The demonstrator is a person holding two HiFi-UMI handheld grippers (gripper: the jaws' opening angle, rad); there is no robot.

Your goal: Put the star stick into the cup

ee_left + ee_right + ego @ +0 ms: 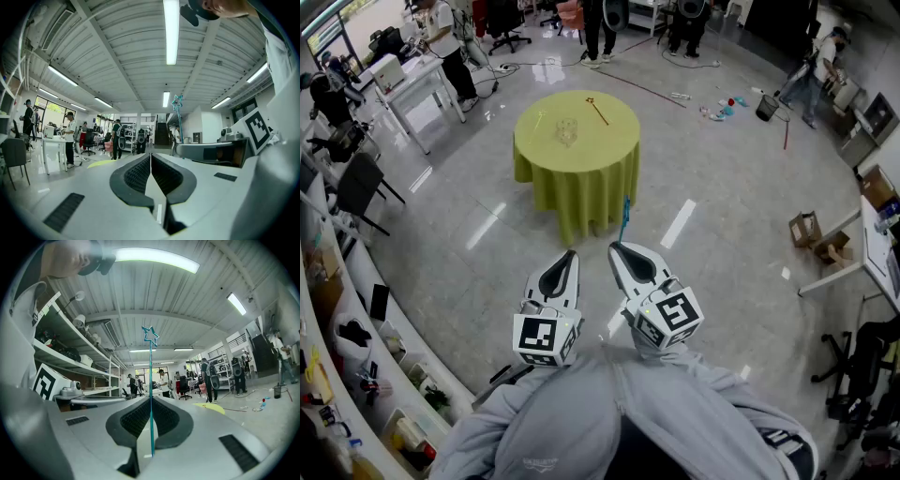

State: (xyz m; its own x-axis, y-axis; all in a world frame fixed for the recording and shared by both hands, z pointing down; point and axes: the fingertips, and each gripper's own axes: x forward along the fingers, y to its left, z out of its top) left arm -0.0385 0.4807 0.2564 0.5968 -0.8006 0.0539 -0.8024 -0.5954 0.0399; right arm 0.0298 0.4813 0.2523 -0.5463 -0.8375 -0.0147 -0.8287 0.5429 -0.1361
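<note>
Star stick (pixel 150 380) first: it is a thin teal wand with an outlined star on top, and my right claw (pixel 150 404) is clamped on its lower end. It stands upright between the closed pads. In the head view the same stick (pixel 624 217) rises just ahead of the right claw (pixel 617 247), over bare floor and well short of the target. My left claw (pixel 151 157) has its pads pressed together with nothing between them, and it sits just beside the right one (pixel 570 255).

By my reading, the pick-up is done and everything else is left. I am standing well apart from the round worktop (pixel 581 178) with its yellow-green cloth, so the carry, the line-up over the rim and the drop are all ahead of me.

The cup (pixel 567 132) is a clear glass standing upright near the middle of the worktop. From here it looks empty, though it is small and see-through in this view, so I cannot swear to that. A second stick (pixel 598 110) with a yellow head lies flat on the cloth beside the cup, apart from it and not inside it.
</note>
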